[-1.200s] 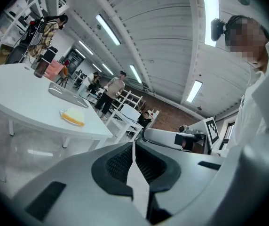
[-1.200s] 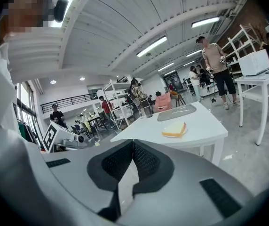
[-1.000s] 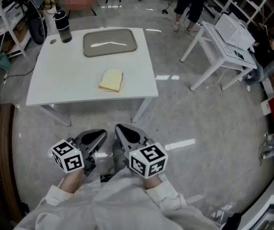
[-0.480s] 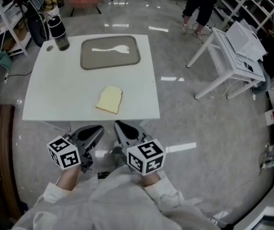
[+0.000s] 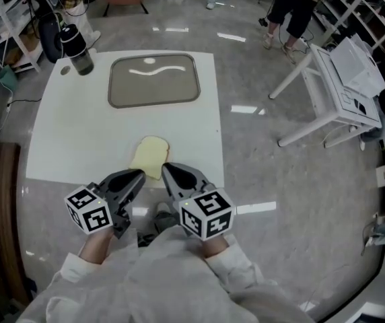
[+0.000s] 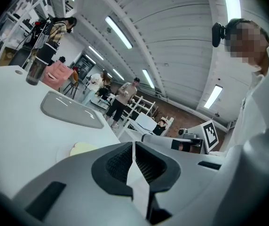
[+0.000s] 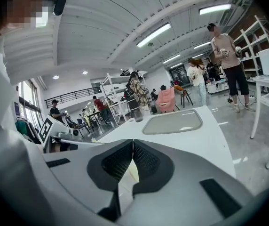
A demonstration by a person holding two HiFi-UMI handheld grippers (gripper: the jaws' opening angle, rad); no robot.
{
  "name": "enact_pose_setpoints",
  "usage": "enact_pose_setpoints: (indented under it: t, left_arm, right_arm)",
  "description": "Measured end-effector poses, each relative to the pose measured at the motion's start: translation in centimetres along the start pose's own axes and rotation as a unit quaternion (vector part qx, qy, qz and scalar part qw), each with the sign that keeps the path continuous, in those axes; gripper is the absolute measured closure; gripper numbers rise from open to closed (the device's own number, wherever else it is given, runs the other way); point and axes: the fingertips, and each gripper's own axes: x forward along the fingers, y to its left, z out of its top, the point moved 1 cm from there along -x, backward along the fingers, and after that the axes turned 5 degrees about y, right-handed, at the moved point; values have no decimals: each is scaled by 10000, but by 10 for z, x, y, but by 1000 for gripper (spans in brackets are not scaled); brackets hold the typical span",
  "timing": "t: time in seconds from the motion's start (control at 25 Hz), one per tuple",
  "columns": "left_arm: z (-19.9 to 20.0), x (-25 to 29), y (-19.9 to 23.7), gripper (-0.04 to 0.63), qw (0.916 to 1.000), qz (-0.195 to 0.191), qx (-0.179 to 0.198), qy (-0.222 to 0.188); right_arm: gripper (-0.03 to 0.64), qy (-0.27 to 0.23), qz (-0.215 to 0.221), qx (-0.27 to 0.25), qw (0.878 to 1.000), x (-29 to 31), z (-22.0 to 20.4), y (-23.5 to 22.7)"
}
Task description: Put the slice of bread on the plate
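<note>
Holding left gripper and right gripper, jaws pressed together and empty, just short of bread, we seem poised to reach; plate lies beyond.

You have closed on the bench over the last second. Its near edge, formerly well ahead of both grippers with the legs in plain sight, now reaches the tips of the left gripper and the right gripper; the legs have passed out of the head view. The slice of bread, earlier well apart from the tips, now lies just beyond them, between the two. The grey plate and the dark bottle have drawn nearer accordingly.
</note>
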Motion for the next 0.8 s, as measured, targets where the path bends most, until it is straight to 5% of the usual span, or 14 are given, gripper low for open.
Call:
enact_pose_setpoints:
  t: [0.8]
  left_arm:
    - [4, 0, 37, 571, 9993, 124, -299, 180]
  right_arm:
    - [601, 201, -94, 367, 9991, 31, -7, -19]
